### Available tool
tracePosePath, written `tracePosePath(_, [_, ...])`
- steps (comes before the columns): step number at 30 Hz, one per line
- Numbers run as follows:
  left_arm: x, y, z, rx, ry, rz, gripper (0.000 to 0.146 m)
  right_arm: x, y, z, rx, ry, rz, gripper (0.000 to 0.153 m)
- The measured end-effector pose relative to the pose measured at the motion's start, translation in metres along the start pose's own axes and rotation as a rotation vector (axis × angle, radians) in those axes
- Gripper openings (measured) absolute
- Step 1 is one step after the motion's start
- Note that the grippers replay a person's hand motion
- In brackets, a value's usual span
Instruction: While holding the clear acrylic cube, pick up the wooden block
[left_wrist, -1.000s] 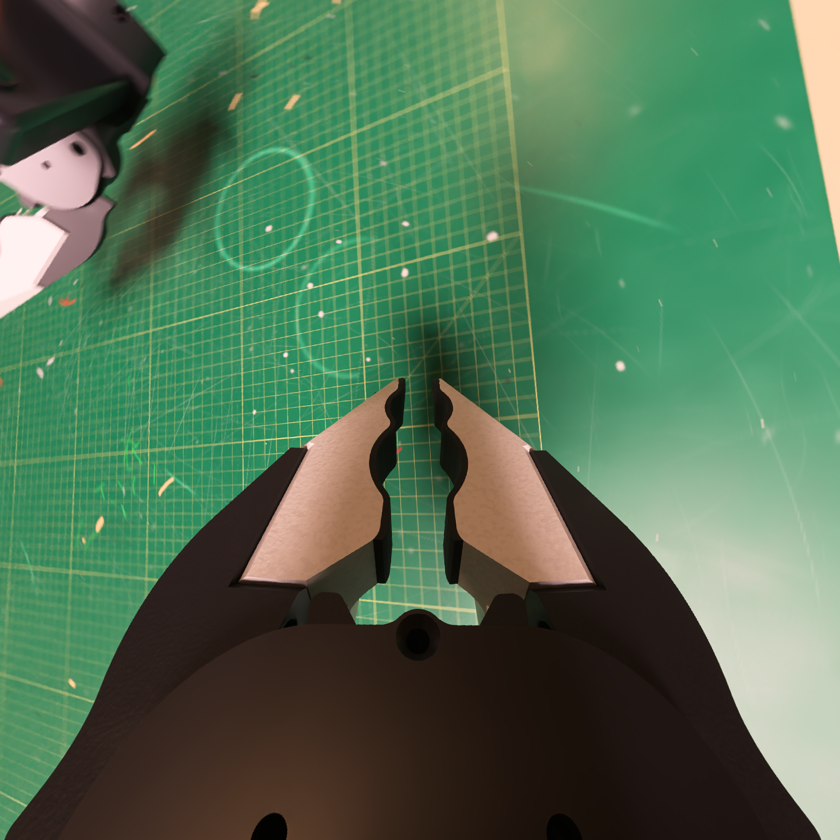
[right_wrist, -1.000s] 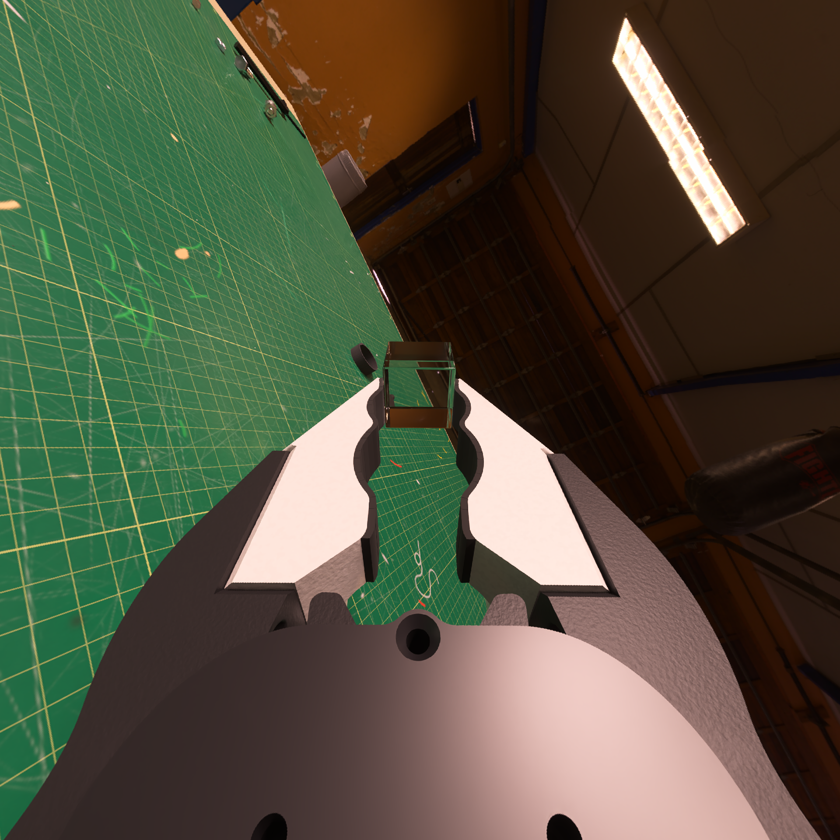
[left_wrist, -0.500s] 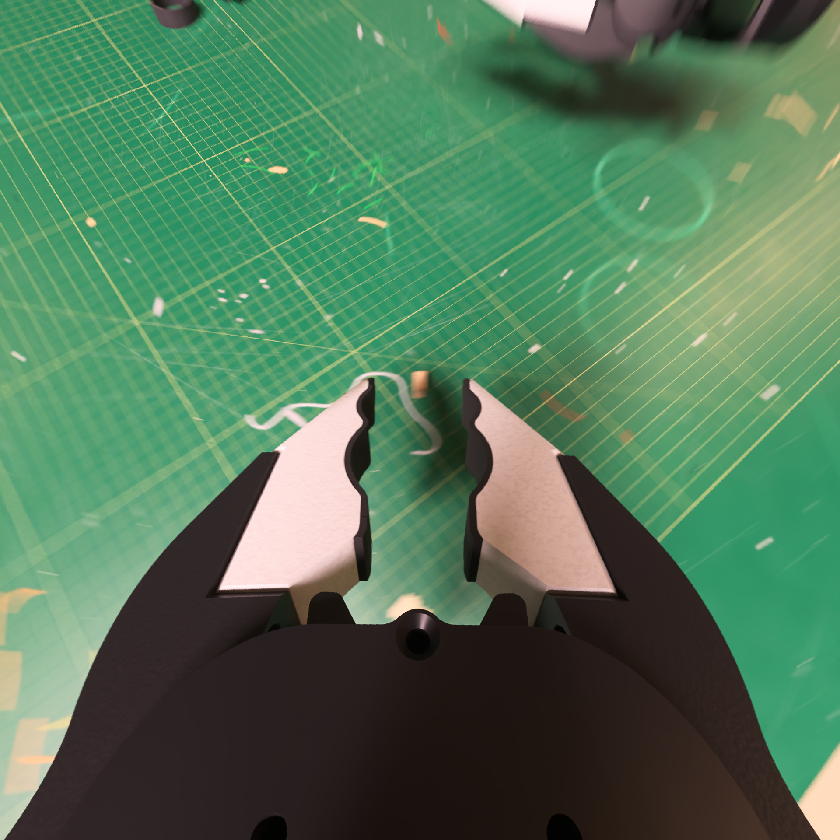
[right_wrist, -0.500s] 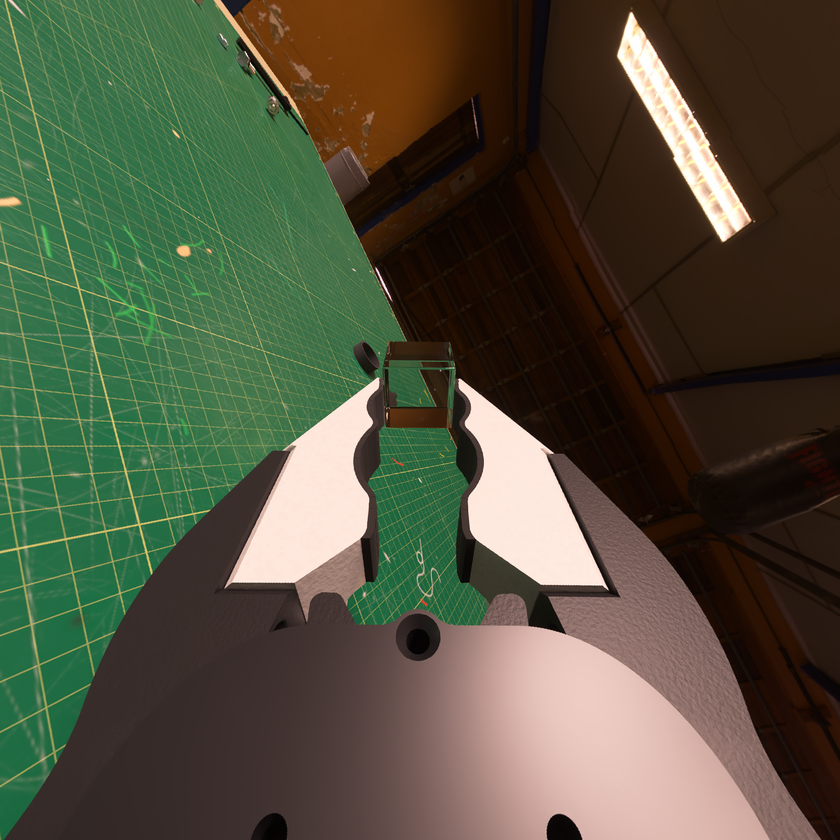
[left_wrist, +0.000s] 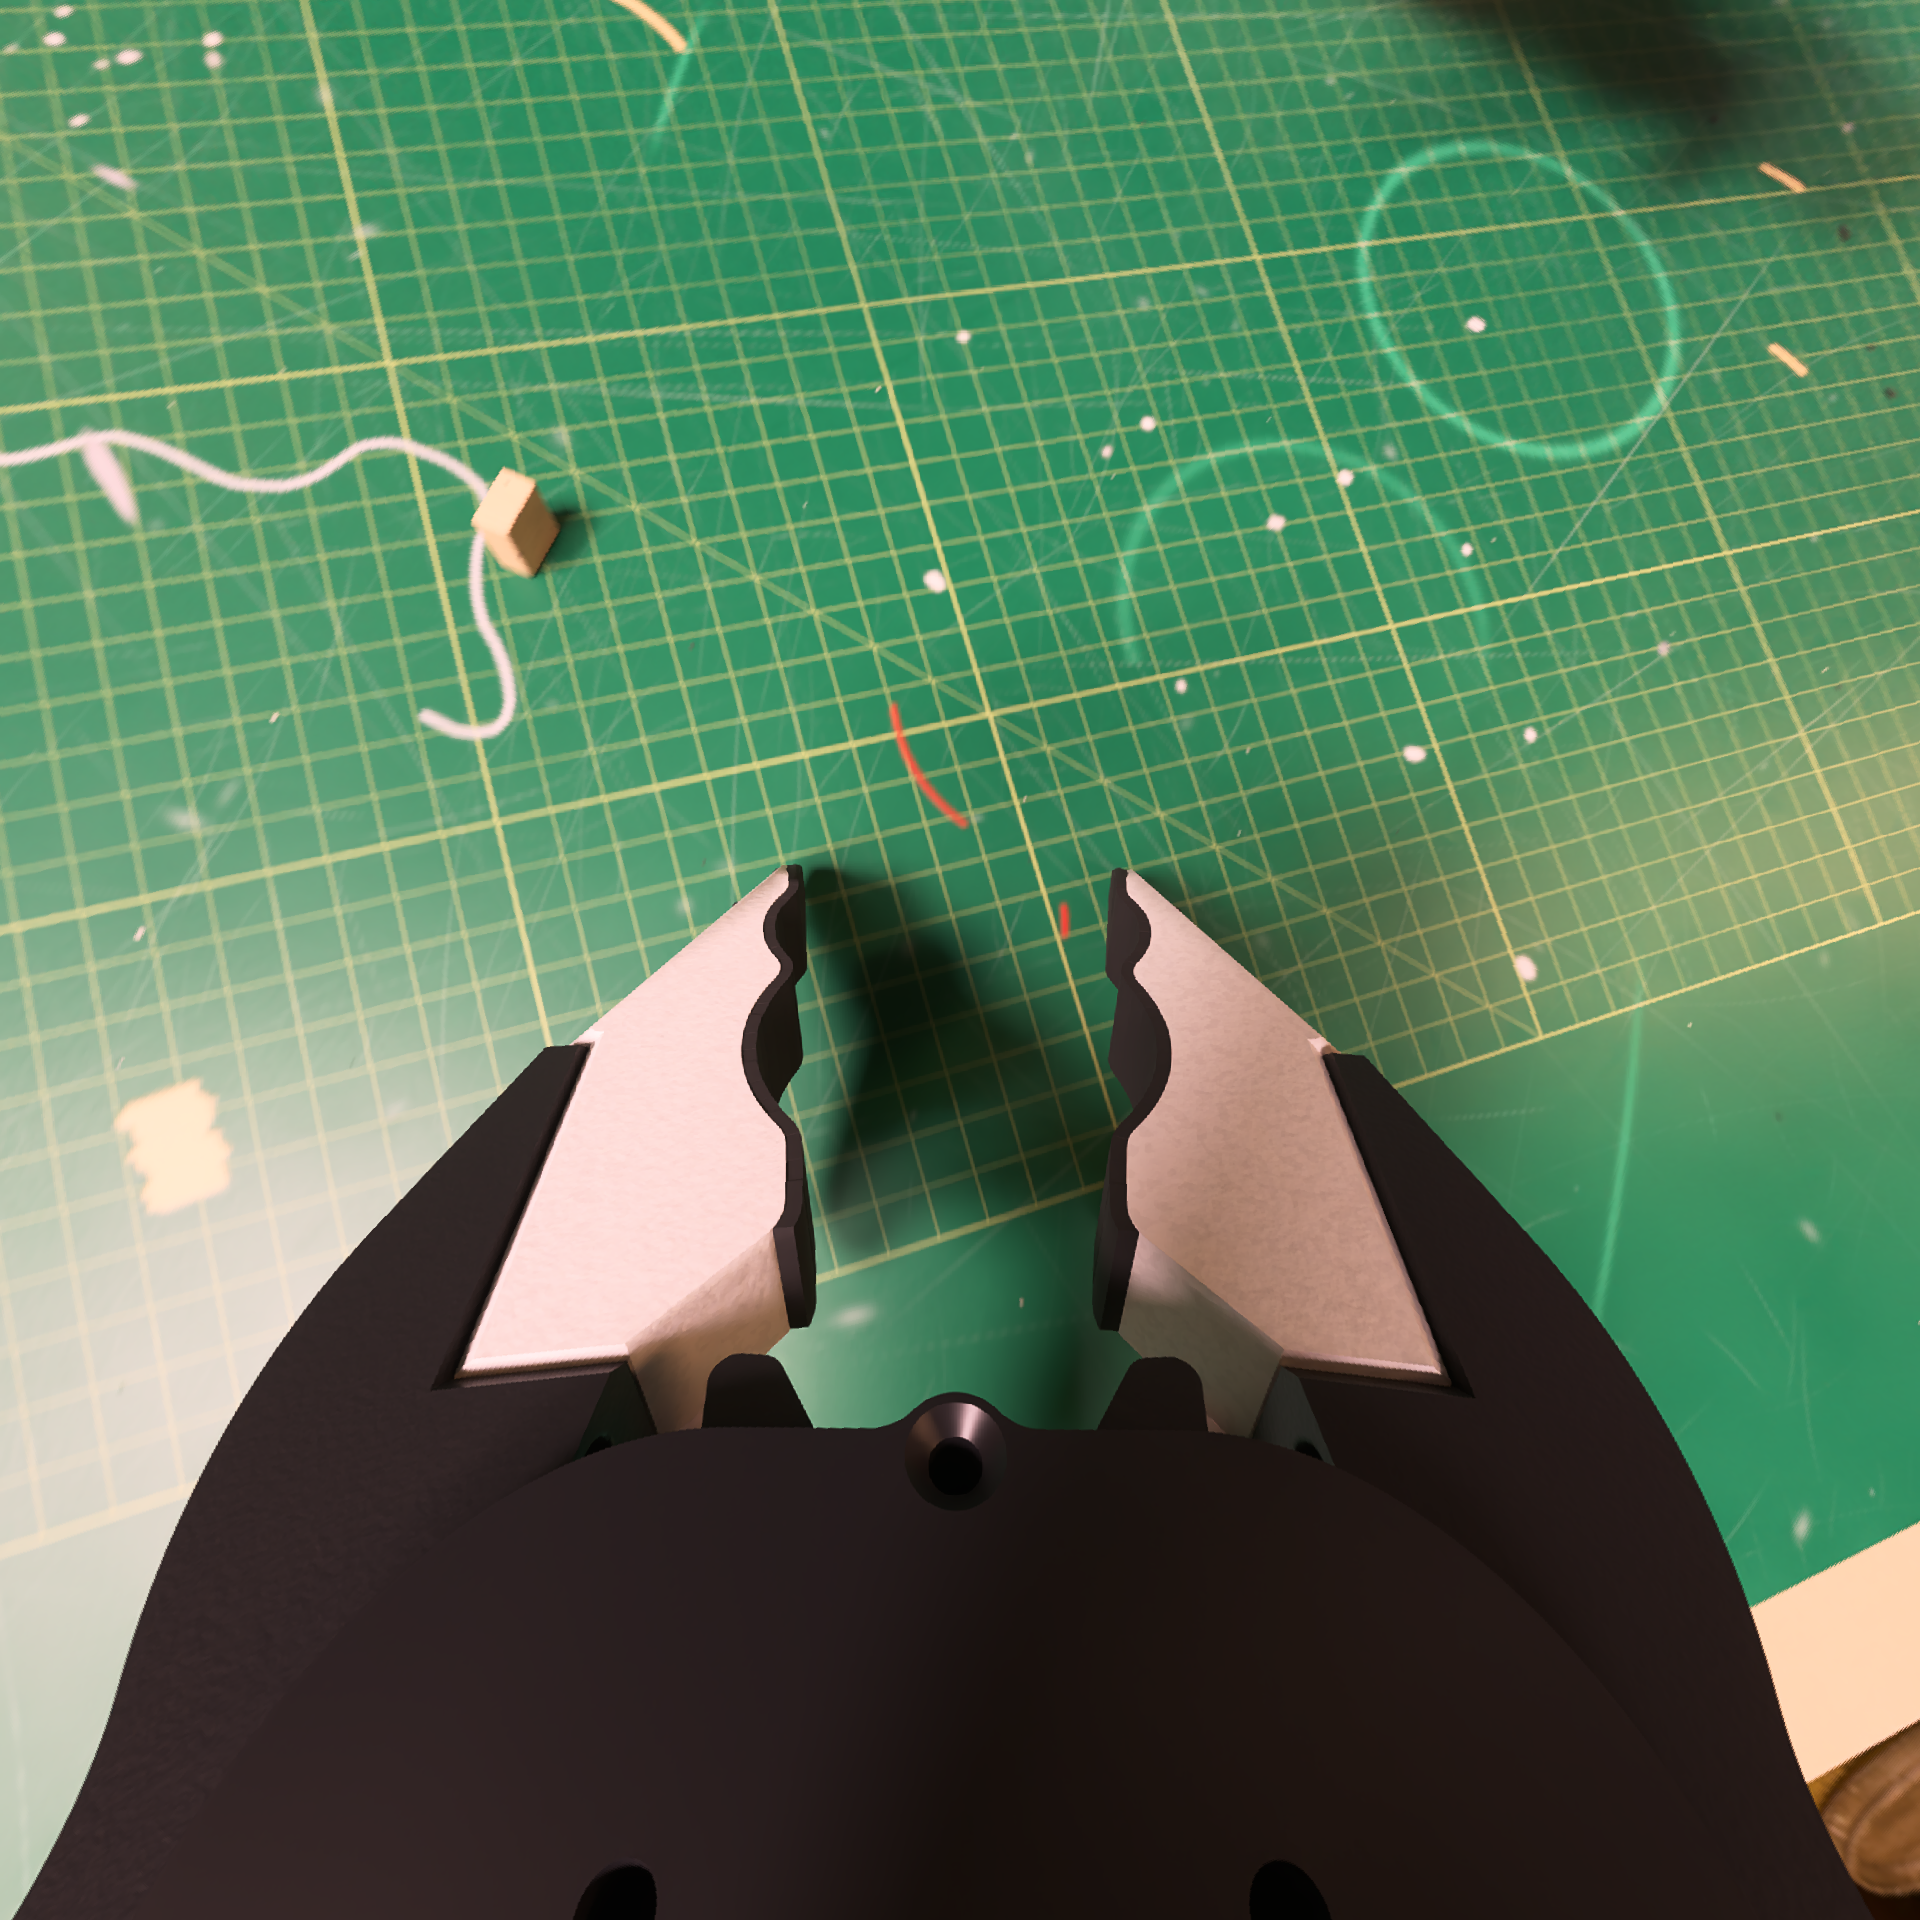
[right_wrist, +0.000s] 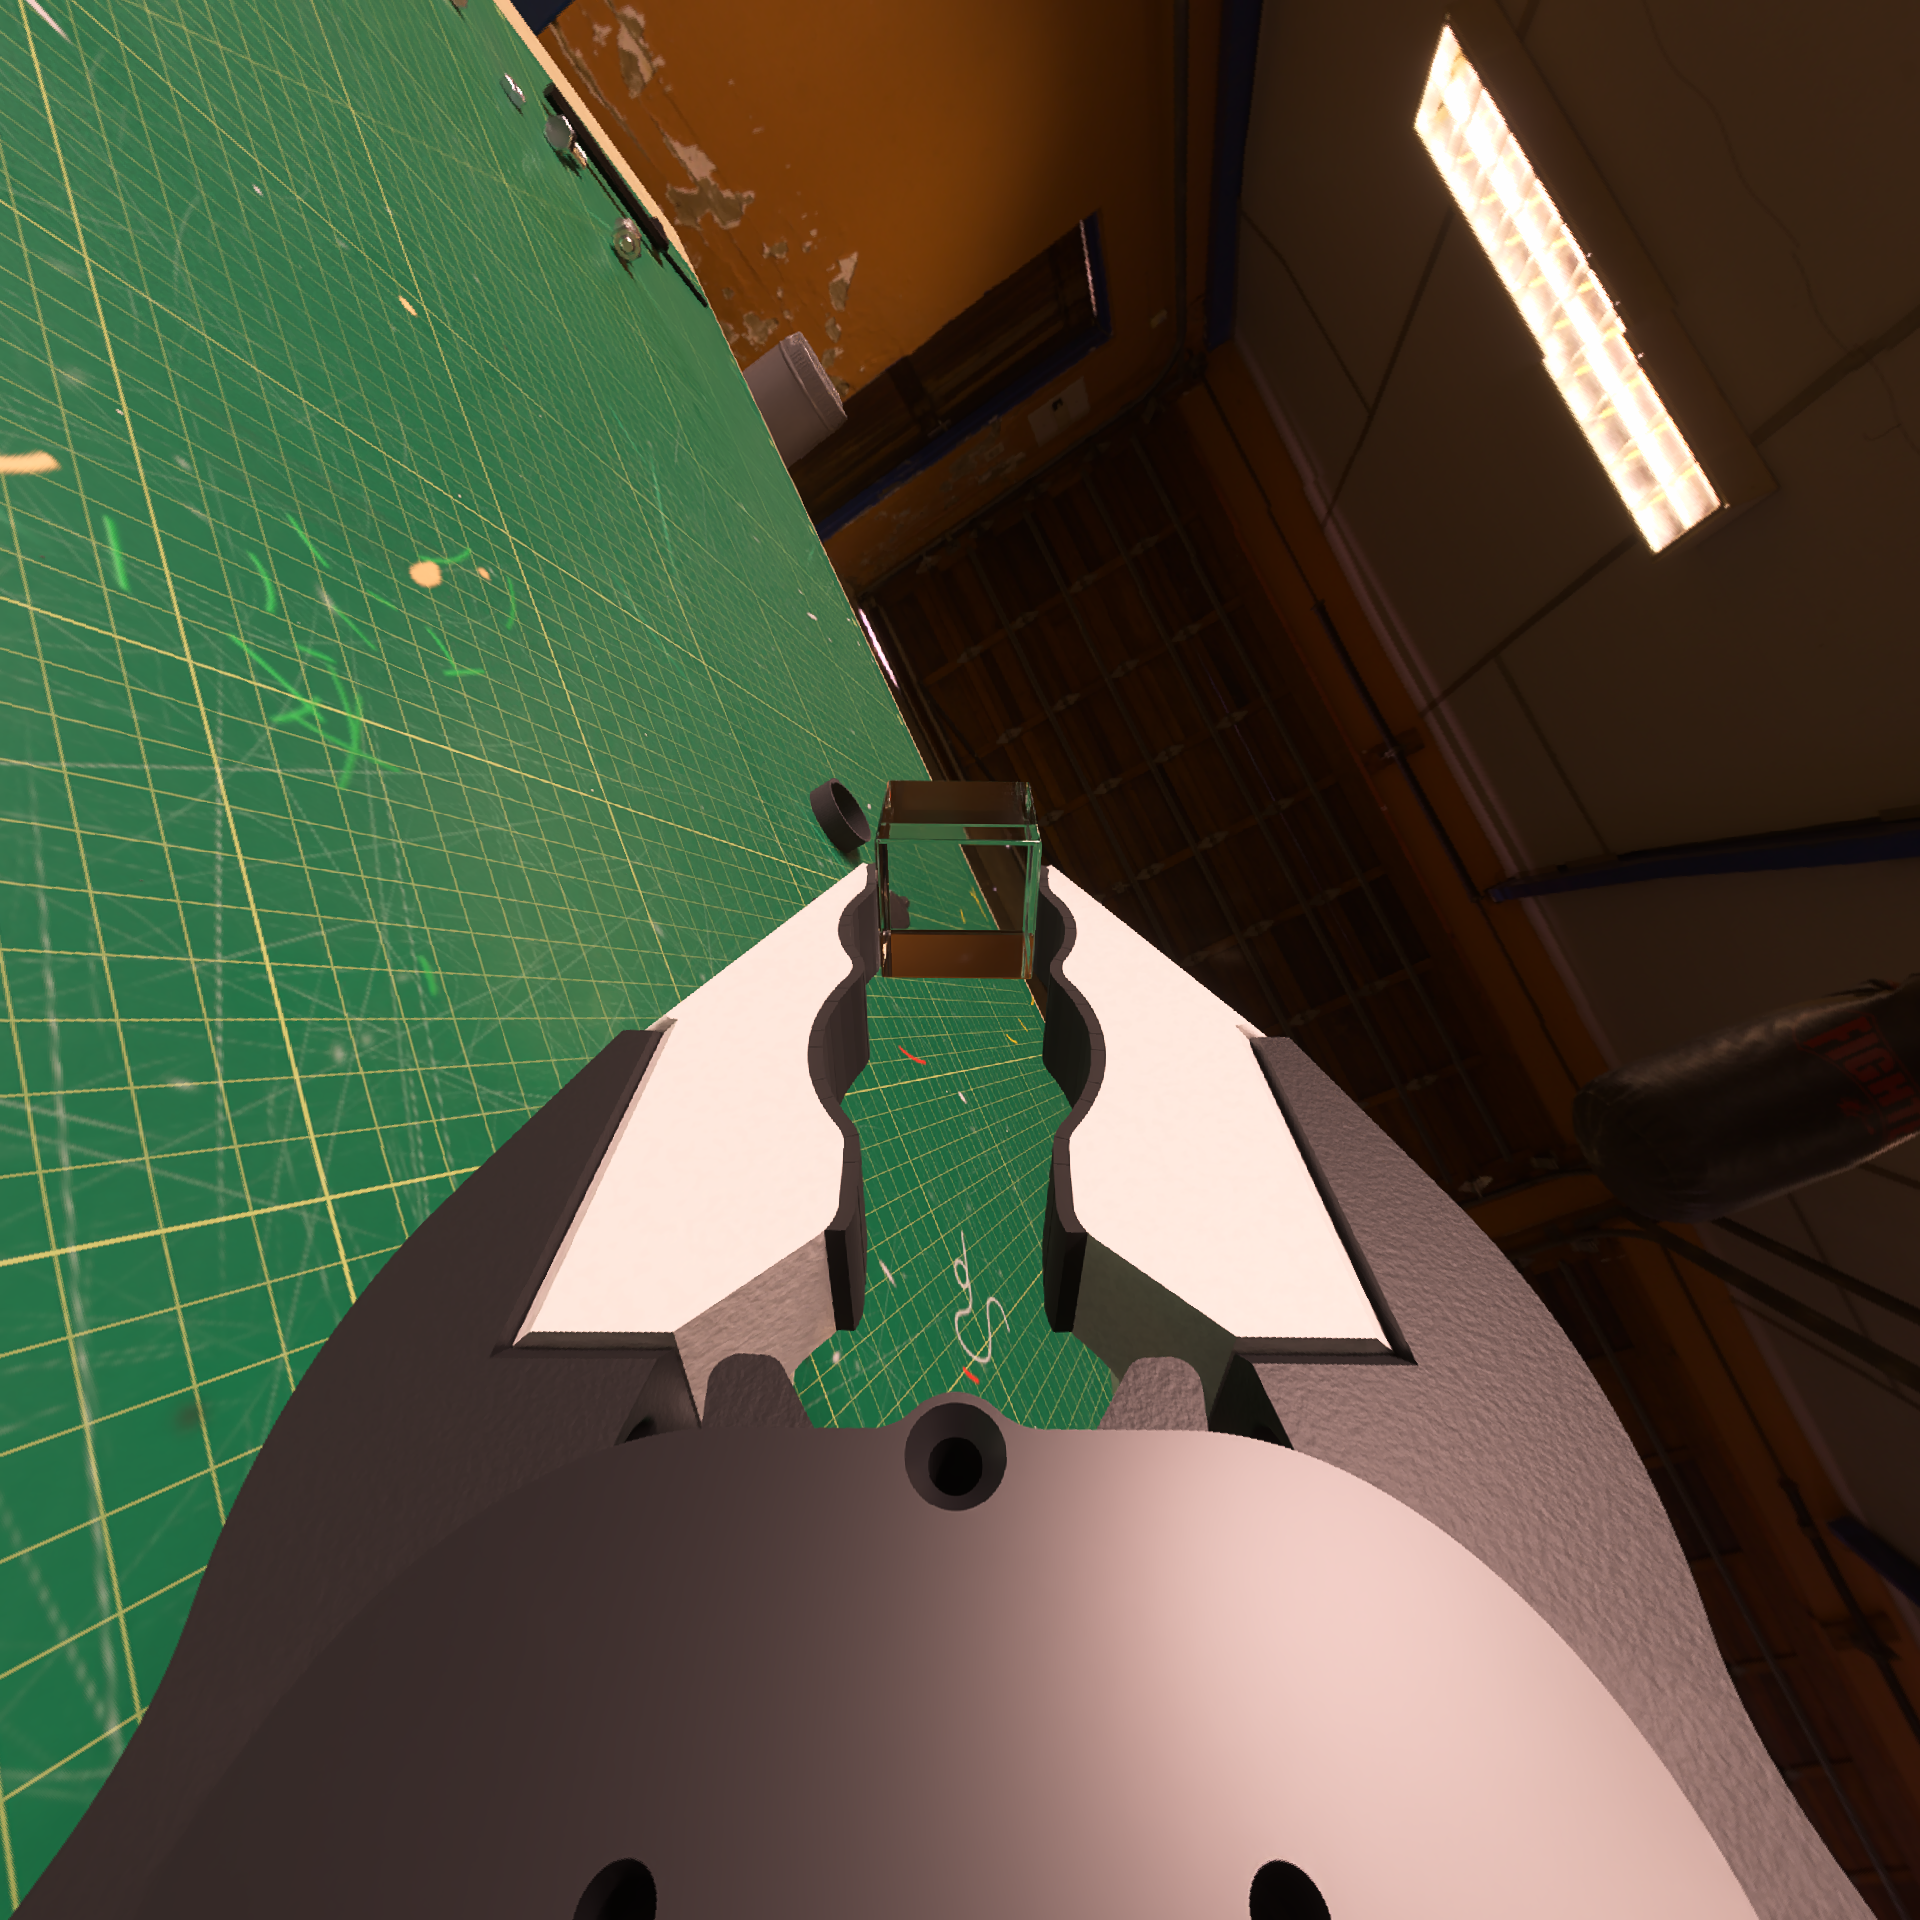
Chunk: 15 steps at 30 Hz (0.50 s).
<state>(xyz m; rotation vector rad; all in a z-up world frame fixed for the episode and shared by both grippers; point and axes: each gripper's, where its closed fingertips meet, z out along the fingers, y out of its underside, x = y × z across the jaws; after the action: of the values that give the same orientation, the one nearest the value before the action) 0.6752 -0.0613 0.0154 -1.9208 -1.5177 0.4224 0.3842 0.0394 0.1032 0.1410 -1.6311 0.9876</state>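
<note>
Holding: my right gripper (right_wrist: 954, 873) has its fingers closed on the clear acrylic cube (right_wrist: 956, 883), which sits pinched right at the fingertips, clear of the cutting mat (right_wrist: 312, 727).
Left gripper: I see my left gripper (left_wrist: 954, 883) with its fingers spread apart and nothing between them, hanging above the mat and casting a dark shadow under the gap.
Wooden block: the wooden block (left_wrist: 515, 534) lies on the green mat, ahead and to the left of my left fingertips, well apart from them.
String: a white string (left_wrist: 312, 480) curls across the mat and touches the block's left side.
Marks: a thin red sliver (left_wrist: 925, 769) lies just ahead of the left gripper, with two pale rings (left_wrist: 1517, 301) to the right.
Far edge: in the right wrist view a small black ring (right_wrist: 840, 812) lies on the mat just beside the cube's outline.
</note>
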Motion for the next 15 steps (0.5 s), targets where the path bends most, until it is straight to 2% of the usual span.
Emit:
tracePosePath(3, [0.001,-0.012,0.015,0.005,0.042,-0.008,0.054,0.000,0.000,0.000,-0.001,-0.001,0.000,0.028])
tracePosePath(5, [0.001,-0.023,0.026,0.027,0.082,0.022,0.038,0.000,0.000,0.000,-0.001,-0.001,0.003,0.028])
tracePosePath(7, [-0.003,-0.038,0.038,0.019,0.102,0.122,0.026,0.000,0.000,0.000,0.000,0.000,0.005,0.028])
tracePosePath(11, [-0.024,-0.074,0.051,-0.034,0.115,0.483,0.018,0.001,0.000,0.000,0.002,0.002,0.013,0.028])
tracePosePath(15, [-0.047,-0.088,0.052,-0.187,0.267,0.853,0.018,0.002,0.000,0.000,0.003,0.001,0.021,0.028])
